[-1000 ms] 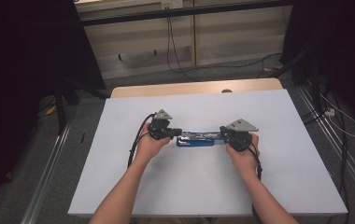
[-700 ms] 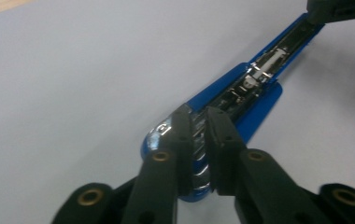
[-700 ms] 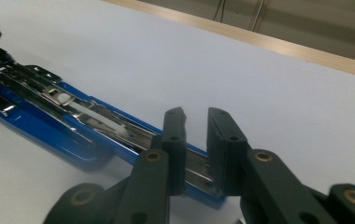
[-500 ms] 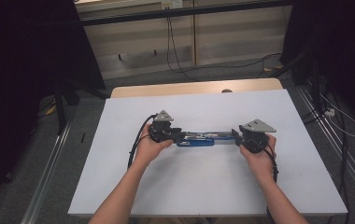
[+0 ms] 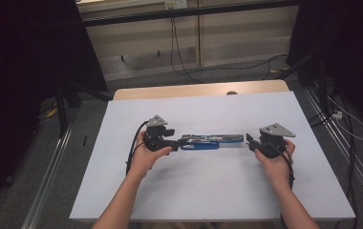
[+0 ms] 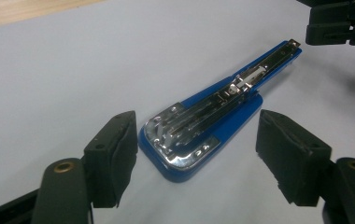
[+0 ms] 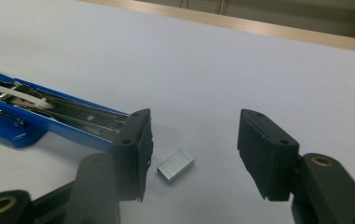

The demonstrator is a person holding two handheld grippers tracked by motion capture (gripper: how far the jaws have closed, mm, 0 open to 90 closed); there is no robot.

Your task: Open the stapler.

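Blue plastic stapler with a bright metal magazine (image 5: pixel 206 141) lies opened out flat near the middle of the white table sheet (image 5: pixel 208 191), long axis running across between the two hands; in the left gripper view its chrome staple channel (image 6: pixel 199 119) faces up, the hinge end nearest the camera; left gripper (image 5: pixel 174 143) sits at that end, its jaws just opened and now standing wide on either side of the body with no pad pressing on it; right gripper (image 5: pixel 250 141) hangs just off the far tip, jaws likewise just opened to a middling gap, nothing clamped; between those jaws in the right gripper view a small grey block of staples (image 7: pixel 175 165) rests on the sheet, close beside the left pad (image 7: pixel 136 149) and apart from the stapler's rail; judgement: loading is the work in hand, staples not yet in the channel; risks: a hard pinch could snap the strip into pieces; a skewed grip would jam it at the channel mouth; the unheld stapler may slide or spin when nudged.
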